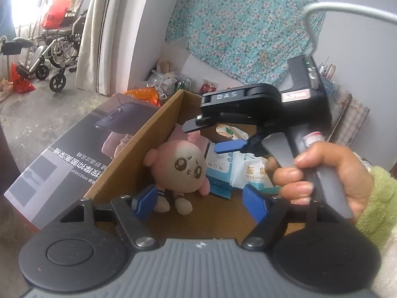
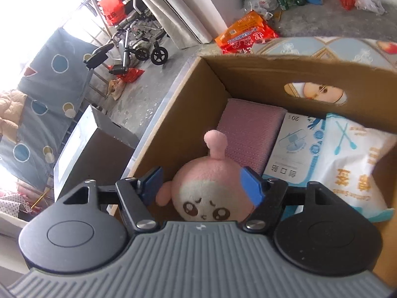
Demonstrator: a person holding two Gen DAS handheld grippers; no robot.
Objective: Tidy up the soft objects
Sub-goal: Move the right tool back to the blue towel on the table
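A brown cardboard box (image 2: 173, 114) sits open on the grey floor (image 2: 139, 84), with a folded wheelchair (image 1: 49, 49) well apart on the far left near the curtain. Outside the box's left wall leans a dark printed carton (image 1: 74, 149) bearing Chinese characters, seen upside down and too small to read in full. An orange snack bag (image 2: 245, 34) with red and blue lettering lies on the floor just beyond the box's far corner.

Inside the box, a pink-and-cream plush doll (image 2: 211, 191) with a drawn frowning face rests against the near left wall, its body and legs pointing toward the left-wrist camera. A mauve padded block (image 2: 250, 134) lies just beyond it. To the right, a white-and-blue flat pack (image 2: 295, 146) printed "20" touches a white bag (image 2: 347, 159) with yellow characters and the words "Cotton Swab".

The right claw (image 2: 202, 186) hangs spread wide over the doll's head, blue pads on either side and not pressing on it. In the left-wrist view its black body reads "DAS", and a hand (image 1: 322, 173) in a green fuzzy sleeve (image 1: 377, 203) holds its grip. The left claw (image 1: 201, 203) is likewise spread, its pads either side of the doll's legs without touching them.
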